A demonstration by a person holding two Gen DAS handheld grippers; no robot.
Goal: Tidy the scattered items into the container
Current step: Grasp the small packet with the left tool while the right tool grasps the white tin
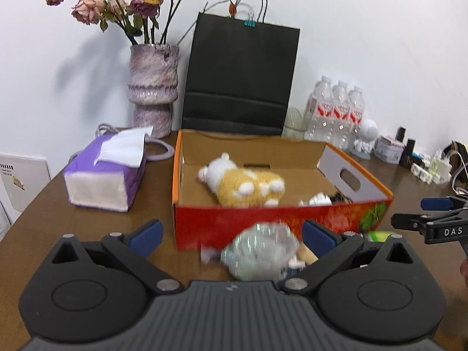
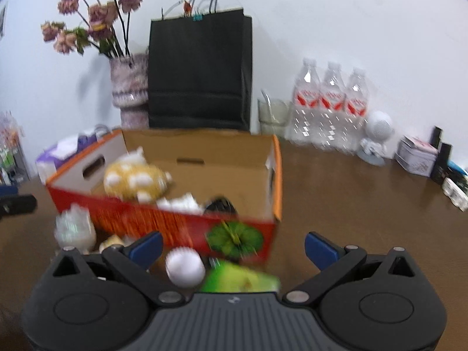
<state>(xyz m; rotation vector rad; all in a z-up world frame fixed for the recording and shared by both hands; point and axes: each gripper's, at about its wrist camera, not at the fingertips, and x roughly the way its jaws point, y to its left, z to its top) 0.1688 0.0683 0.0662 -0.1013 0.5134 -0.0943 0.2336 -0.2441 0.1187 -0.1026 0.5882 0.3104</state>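
Your left gripper and right gripper both gape wide and empty over clutter before the box; closing carelessly, you risk the crinkly bag or white ball slipping away.

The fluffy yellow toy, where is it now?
In both views the plush toy lies inside the cardboard box, toward its left half, in front of the black bag.

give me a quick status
Both grippers open, left, right. Plush toy in box. Shiny wrapper, white ball, green packet outside it.
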